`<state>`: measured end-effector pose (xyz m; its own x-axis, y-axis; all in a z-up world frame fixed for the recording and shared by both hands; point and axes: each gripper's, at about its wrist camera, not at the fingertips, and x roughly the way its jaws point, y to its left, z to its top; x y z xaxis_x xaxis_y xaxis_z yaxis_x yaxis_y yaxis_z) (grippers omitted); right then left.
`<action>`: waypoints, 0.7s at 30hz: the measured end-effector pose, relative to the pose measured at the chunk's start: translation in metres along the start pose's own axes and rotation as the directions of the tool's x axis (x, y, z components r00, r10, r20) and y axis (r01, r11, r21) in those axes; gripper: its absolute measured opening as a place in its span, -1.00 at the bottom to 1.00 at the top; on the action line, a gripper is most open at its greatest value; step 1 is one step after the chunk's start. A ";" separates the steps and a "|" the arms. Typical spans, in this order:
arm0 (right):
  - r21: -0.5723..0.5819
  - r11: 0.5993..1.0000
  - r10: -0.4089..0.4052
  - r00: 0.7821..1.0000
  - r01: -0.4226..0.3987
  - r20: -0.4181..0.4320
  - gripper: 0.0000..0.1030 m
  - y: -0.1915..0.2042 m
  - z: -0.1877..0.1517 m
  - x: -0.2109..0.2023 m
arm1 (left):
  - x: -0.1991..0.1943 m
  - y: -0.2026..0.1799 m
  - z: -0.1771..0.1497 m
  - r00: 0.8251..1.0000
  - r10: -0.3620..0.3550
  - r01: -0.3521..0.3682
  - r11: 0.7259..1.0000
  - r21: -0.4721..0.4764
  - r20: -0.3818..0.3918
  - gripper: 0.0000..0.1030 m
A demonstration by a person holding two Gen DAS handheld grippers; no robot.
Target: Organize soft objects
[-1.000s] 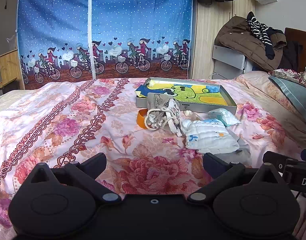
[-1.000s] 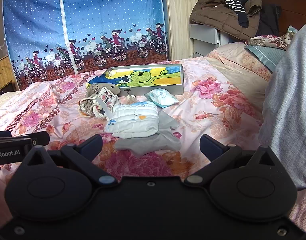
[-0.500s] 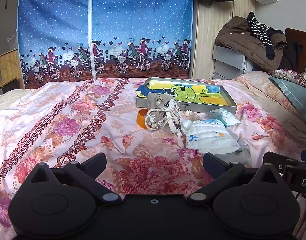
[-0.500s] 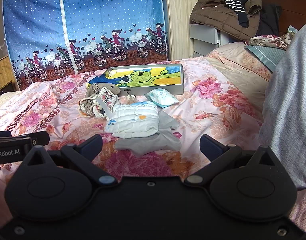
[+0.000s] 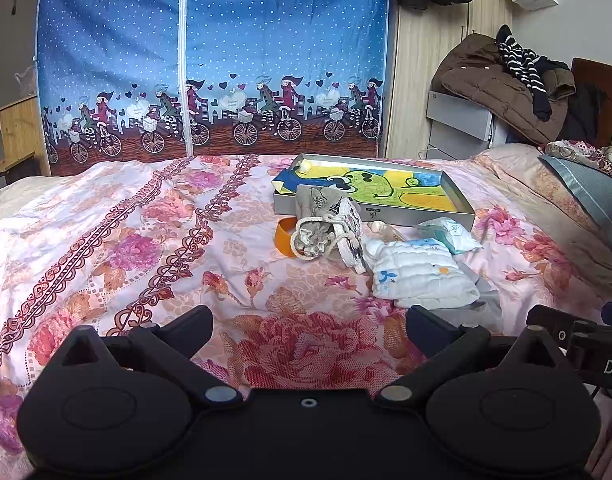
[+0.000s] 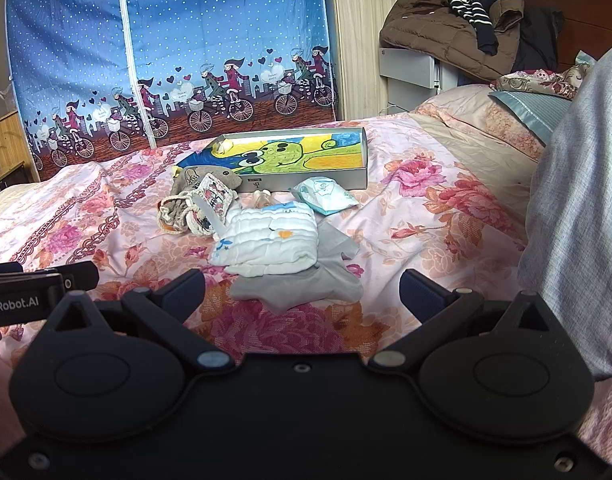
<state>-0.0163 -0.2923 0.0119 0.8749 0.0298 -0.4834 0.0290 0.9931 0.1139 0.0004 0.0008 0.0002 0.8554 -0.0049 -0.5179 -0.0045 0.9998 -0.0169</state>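
On the floral bed lies a small heap of soft things: a folded white quilted cloth [image 5: 420, 274] [image 6: 271, 240] on a grey garment [image 6: 306, 286], a pale blue packet [image 5: 450, 234] [image 6: 326, 196], a patterned drawstring pouch [image 5: 328, 232] [image 6: 197, 208] over an orange ring [image 5: 283, 236], and a grey plush [image 6: 203, 178]. Behind them stands a shallow grey box [image 5: 462, 210] [image 6: 362, 152] with a cartoon picture inside. My left gripper [image 5: 308, 320] is open, low over the bedspread, short of the heap. My right gripper [image 6: 301, 286] is open too, just in front of the grey garment.
A blue fabric wardrobe [image 5: 209, 60] with a cyclist print stands beyond the bed. Coats are piled on a grey cabinet [image 5: 458, 120] at the right. Pillows [image 6: 530, 108] lie at the bed's right end. A grey sleeve [image 6: 578, 200] fills the right edge of the right wrist view.
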 end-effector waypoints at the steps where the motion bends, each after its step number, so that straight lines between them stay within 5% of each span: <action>1: 0.000 1.000 0.000 1.000 0.000 0.000 0.99 0.000 0.000 0.000 | 0.000 0.000 0.000 1.000 0.001 -0.001 1.000 0.000 0.000 0.99; 21: 0.000 1.000 -0.007 1.000 0.007 -0.018 0.99 0.003 -0.004 0.003 | 0.001 0.001 -0.003 1.000 0.006 -0.006 1.000 -0.018 -0.017 0.98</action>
<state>-0.0156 -0.2892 0.0070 0.8656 0.0250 -0.5001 0.0350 0.9933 0.1104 -0.0003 0.0019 -0.0034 0.8464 0.0006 -0.5326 -0.0189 0.9994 -0.0288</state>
